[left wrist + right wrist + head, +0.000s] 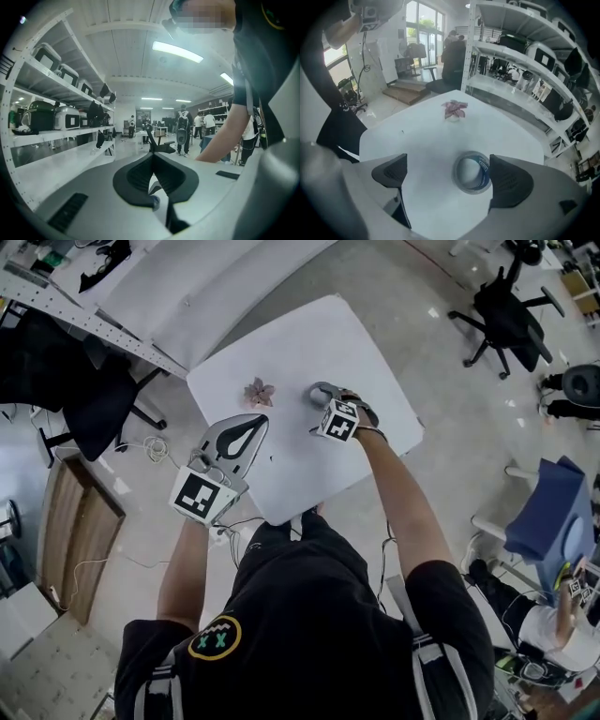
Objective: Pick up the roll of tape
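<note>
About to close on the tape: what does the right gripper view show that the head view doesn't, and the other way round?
Right gripper view only: the right gripper's tongs stand wide apart, and the roll of tape lies flat between them, close to the right-hand pad and not pinched.
Head view only: the left gripper, tongs together, over the table's near left edge; office chairs on the floor.
Both: the white table, the tape, the right gripper and the pink flower-shaped thing.

Black shirt, grey left claw
</note>
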Motion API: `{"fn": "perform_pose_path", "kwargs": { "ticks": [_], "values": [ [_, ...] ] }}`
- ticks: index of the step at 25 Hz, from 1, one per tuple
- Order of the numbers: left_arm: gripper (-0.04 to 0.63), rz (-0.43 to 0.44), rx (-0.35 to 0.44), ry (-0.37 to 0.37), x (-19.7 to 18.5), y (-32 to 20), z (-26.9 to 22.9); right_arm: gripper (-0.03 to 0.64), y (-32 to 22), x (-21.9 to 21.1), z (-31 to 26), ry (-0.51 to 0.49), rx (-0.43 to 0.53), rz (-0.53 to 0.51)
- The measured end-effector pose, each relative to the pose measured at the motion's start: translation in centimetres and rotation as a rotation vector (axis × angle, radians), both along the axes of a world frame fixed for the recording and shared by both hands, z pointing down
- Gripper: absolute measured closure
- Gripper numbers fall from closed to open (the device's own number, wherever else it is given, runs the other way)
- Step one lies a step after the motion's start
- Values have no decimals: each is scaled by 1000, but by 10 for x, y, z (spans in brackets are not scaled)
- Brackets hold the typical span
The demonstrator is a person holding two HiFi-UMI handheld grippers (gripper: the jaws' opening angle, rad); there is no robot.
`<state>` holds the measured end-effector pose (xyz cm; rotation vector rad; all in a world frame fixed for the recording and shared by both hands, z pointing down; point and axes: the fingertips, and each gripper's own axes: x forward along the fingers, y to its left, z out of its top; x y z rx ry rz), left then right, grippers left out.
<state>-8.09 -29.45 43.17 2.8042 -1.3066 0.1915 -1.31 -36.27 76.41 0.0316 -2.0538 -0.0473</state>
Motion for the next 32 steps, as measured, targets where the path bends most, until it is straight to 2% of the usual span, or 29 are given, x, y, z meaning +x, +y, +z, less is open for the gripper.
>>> {"fn": "perform_pose_path", "kwargs": {
  "ticks": [8,21,28,32],
  "values": [
    [580,10,-6,6,14,-5,1,61,-1,-1,54,133,-62,-59],
    [580,-31,-35,24,13,-2,3,78,14,5,100,308,-53,-210],
    [580,-41,-38,24,11,-1,4,92,13,8,105,331,-52,-229],
    [580,-38,-36,25,12,0,3,132,15,8,103,339,-51,-257]
  ]
}}
